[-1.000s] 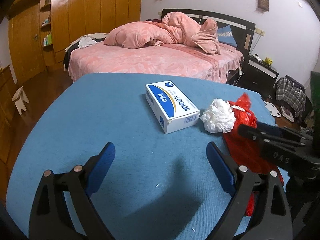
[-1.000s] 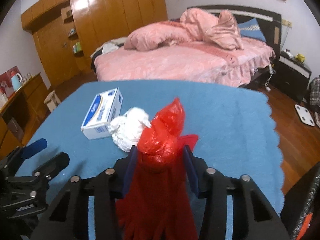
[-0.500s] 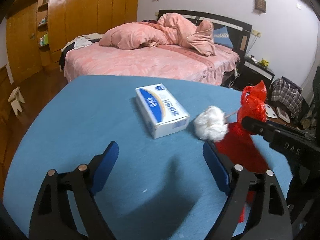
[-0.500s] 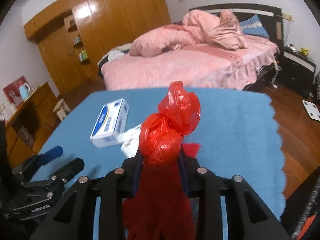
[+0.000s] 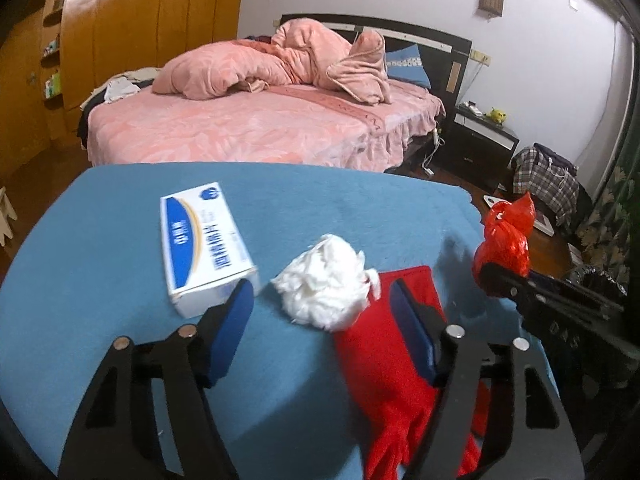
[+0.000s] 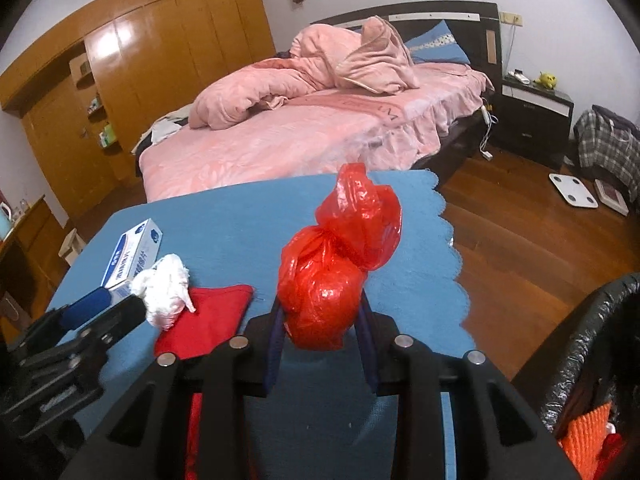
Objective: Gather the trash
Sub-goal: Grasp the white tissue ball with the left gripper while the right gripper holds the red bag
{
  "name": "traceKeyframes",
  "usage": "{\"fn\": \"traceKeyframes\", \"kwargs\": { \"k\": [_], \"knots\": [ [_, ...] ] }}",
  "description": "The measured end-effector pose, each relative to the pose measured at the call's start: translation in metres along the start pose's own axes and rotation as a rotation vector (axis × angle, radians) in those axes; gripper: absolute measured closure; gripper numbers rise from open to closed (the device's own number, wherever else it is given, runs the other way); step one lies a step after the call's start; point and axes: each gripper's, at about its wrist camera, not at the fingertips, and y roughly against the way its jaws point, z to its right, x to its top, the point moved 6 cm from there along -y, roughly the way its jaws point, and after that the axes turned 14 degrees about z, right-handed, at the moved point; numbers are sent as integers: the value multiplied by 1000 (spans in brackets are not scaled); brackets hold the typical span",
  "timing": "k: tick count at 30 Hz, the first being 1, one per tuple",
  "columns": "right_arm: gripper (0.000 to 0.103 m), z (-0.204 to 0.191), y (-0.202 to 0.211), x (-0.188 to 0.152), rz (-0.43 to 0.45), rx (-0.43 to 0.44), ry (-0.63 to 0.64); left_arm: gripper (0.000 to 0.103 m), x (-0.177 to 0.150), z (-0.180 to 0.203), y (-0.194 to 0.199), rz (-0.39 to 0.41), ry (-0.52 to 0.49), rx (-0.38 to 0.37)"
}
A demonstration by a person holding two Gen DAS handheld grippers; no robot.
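Left wrist view: blue-covered bench (image 5: 120, 272) fills lower frame; white-blue box (image 5: 202, 242) left of centre, white tissue wad (image 5: 324, 284) centre on red cloth (image 5: 384, 356). Left gripper (image 5: 320, 320) wide open, empty, around wad. Pink bed (image 5: 256, 128) upper centre, wooden wardrobe (image 5: 132, 32) upper left.

Right wrist view: right gripper (image 6: 322, 332) clamped on knotted red plastic bag (image 6: 336, 268), centre frame, above bench edge. Black-lined bin (image 6: 580, 352) lower right, wooden floor (image 6: 520, 240) right.

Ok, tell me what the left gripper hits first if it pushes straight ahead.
Most likely the white tissue wad: it lies just ahead of the open left gripper, between its fingertips, partly on the red cloth. The box sits off to the left.
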Motion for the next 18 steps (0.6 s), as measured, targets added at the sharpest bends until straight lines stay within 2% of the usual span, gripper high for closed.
{"fn": "traceKeyframes", "kwargs": {
  "k": [3, 6, 8, 14, 18],
  "knots": [
    [70, -2, 2, -4, -5, 3, 11, 44, -2, 5, -13, -36, -6, -10],
    [70, -1, 1, -7, -12, 2, 9, 57, -8, 7, -22, -80, -15, -11],
    [70, 0, 1, -8, -18, -1, 6, 67, -9, 5, -22, -79, -4, -4],
    [70, -2, -1, -9, -30, -12, 21, 77, -8, 3, -19, -64, 2, 10],
    [70, 0, -2, -10, -34, -17, 15, 80, -6, 4, -14, -44, 0, 13]
  ]
}}
